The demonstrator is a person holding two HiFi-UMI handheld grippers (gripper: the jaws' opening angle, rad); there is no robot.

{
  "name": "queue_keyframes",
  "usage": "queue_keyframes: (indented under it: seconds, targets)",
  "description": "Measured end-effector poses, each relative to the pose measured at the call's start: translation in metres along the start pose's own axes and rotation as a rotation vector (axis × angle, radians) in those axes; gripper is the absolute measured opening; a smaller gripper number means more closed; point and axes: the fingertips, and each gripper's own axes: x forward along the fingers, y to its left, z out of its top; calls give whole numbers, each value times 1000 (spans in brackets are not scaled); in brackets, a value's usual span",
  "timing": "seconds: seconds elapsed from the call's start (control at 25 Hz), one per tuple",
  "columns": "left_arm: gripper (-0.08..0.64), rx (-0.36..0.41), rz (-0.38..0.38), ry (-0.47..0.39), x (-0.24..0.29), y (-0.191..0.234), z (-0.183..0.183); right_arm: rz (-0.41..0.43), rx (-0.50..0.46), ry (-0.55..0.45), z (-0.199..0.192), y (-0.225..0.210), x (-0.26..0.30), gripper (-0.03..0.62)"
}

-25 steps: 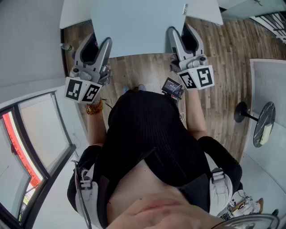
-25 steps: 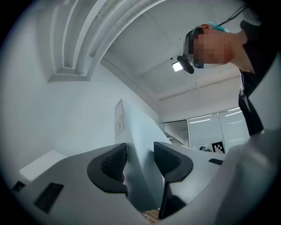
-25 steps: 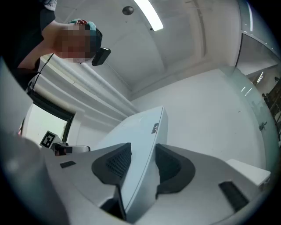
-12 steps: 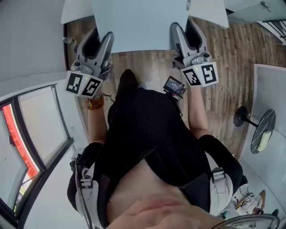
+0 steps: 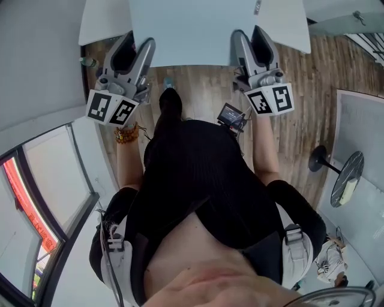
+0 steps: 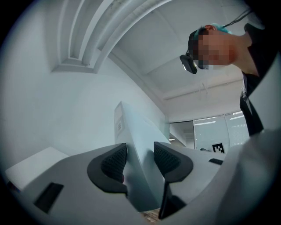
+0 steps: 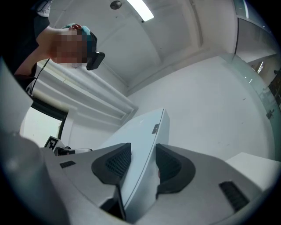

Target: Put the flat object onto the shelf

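Holding stage, judged from the frames: the flat object, a pale grey-blue panel, is off the ground and carried between the two grippers above the wooden floor. Pick-up looks done; placement on the shelf is not yet done.

Left gripper: fingers clamped on the panel's left edge. Right gripper: fingers clamped on its right edge. Both grip near the edge closest to the person.

White slabs show past the panel at the top corners of the head view. Whether these are the shelf cannot be told.

Remaining, as a judgement: bring the panel to the shelf, set it down level, then open both grippers.

View comparison:
- Head view: gives the layout, with both grippers at once, the panel spanning between them and the floor below. It does not show pad contact.
- Left gripper view: ribbed pads press both faces of the panel, and a small label sits on its narrow end.
- Right gripper view: pads likewise sit on both faces, with a ceiling light strip overhead.
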Motion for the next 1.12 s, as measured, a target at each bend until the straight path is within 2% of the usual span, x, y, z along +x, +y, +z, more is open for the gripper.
queue_keyframes:
  seconds: [0.4,0.64,0.76,1.12]
  targets:
    - [202,-43,-48,-24,71,105,21,-41,-28,41,-10,-32,116,172]
    - [202,-63,-78,-29,101,155,24,-55,-83,40,-15,-43,168,173]
    - [202,-91,-89,-16,120,172,18,-70,-90,28,-18,-57,186,172]
    - [201,-79,-77,-2,135,186,13,-72,-74,28,-30,-72,199,172]
